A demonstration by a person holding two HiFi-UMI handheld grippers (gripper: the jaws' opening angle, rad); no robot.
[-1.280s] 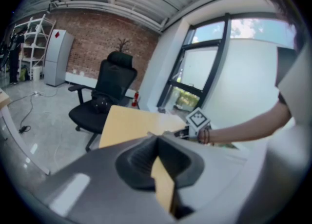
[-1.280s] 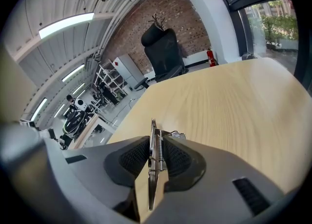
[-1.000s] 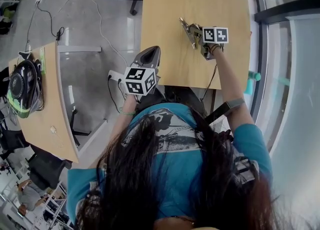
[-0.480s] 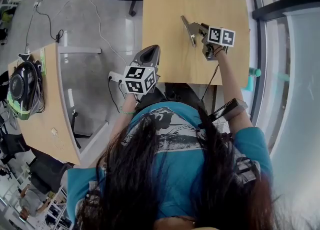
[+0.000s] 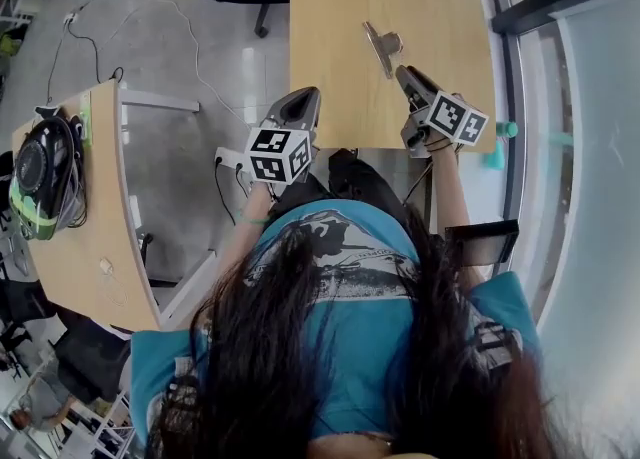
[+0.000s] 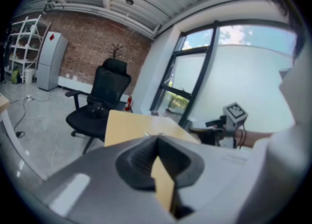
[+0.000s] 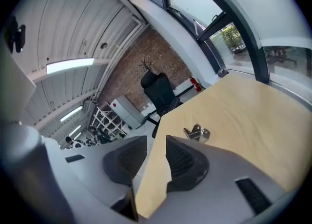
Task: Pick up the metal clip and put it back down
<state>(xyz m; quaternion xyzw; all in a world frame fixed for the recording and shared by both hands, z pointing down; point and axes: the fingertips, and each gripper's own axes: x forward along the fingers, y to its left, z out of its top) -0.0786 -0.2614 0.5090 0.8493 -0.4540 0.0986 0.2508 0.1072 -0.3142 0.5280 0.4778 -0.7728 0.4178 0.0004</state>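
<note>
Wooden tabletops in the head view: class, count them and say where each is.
2. One tabletop lies ahead of the person, bearing the metal clip; the left tabletop carries a dark object.

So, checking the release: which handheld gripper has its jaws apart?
The right gripper: its jaws have just been opening and stand apart, nothing between them, the silver metal clip lying on the light wooden table beyond. The left gripper's jaws are together.
</note>
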